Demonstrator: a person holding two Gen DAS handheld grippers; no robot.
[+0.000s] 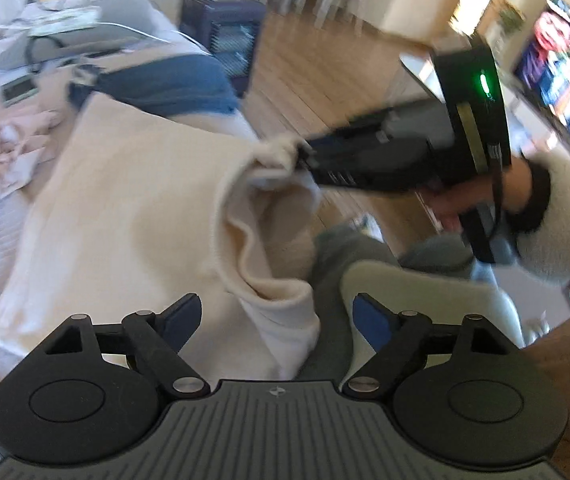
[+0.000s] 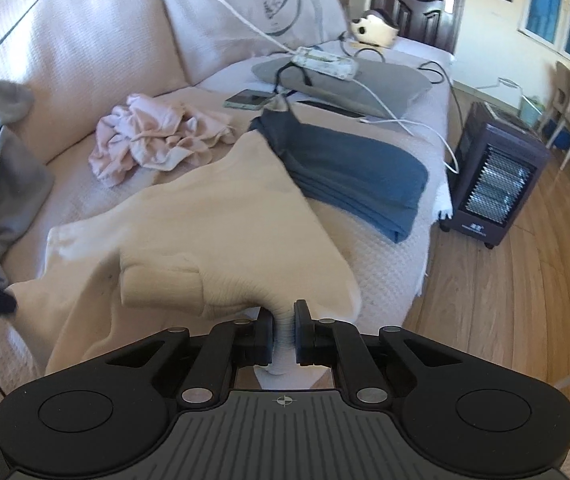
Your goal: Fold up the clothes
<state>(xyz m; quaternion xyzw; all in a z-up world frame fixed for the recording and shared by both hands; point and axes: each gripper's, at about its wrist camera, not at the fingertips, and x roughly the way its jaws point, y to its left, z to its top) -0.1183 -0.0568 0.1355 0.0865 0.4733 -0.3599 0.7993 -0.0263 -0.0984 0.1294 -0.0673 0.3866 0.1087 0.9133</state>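
Observation:
A cream sweater [image 2: 205,216] lies spread on the pale sofa cover [image 2: 389,280], partly lifted at its near edge. My right gripper [image 2: 284,328] is shut on a bunched fold of that edge. In the left wrist view the same right gripper [image 1: 305,152] comes in from the right and pinches the sweater [image 1: 125,200] up into a peak. My left gripper [image 1: 277,314] hovers above the sweater's front edge, jaws wide apart. A hanging cuff [image 1: 281,320] of the sweater lies under the gap, and the pads do not press on it.
A folded blue garment [image 2: 357,176] lies beyond the sweater, a crumpled pink one [image 2: 153,140] sits further back, and a grey one [image 2: 1,168] hangs at the left. A power strip [image 2: 325,62] with cables rests on a grey cushion. A heater [image 2: 497,184] stands on the wooden floor.

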